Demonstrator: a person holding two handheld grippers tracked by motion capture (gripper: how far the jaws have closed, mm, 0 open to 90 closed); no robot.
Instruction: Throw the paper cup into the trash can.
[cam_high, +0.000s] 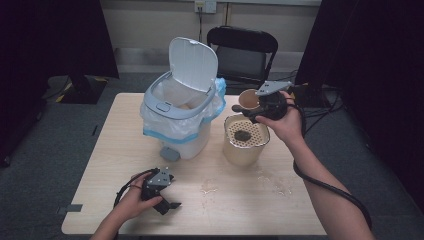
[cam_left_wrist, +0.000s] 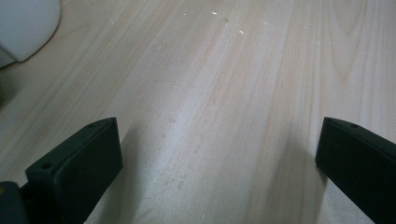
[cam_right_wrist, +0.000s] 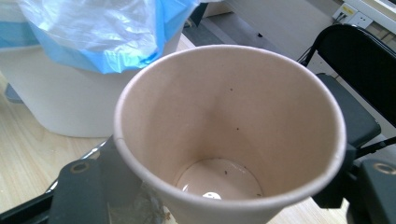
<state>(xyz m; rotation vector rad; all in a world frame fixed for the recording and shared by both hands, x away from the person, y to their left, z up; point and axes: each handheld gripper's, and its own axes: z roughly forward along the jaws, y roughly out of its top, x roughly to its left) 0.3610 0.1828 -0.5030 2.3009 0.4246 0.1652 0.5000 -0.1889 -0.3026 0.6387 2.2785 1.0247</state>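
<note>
My right gripper (cam_high: 246, 108) is shut on a tan paper cup (cam_high: 248, 99), held above the far rim of a cream bucket (cam_high: 242, 150) whose perforated strainer (cam_high: 246, 134) carries a dark clump of residue (cam_high: 243, 134). In the right gripper view the cup (cam_right_wrist: 229, 126) sits upright between the black jaws, with a thin wet film and specks at its bottom. My left gripper (cam_high: 170, 201) rests open near the table's front left edge. In the left gripper view its fingers (cam_left_wrist: 77, 163) stand wide apart over bare wood.
A white pedal bin (cam_high: 180, 112) with its lid up and a blue-edged plastic liner stands at the table's middle left. Wet spots (cam_high: 272, 181) mark the wood in front of the bucket. A black folding chair (cam_high: 243, 52) stands behind the table.
</note>
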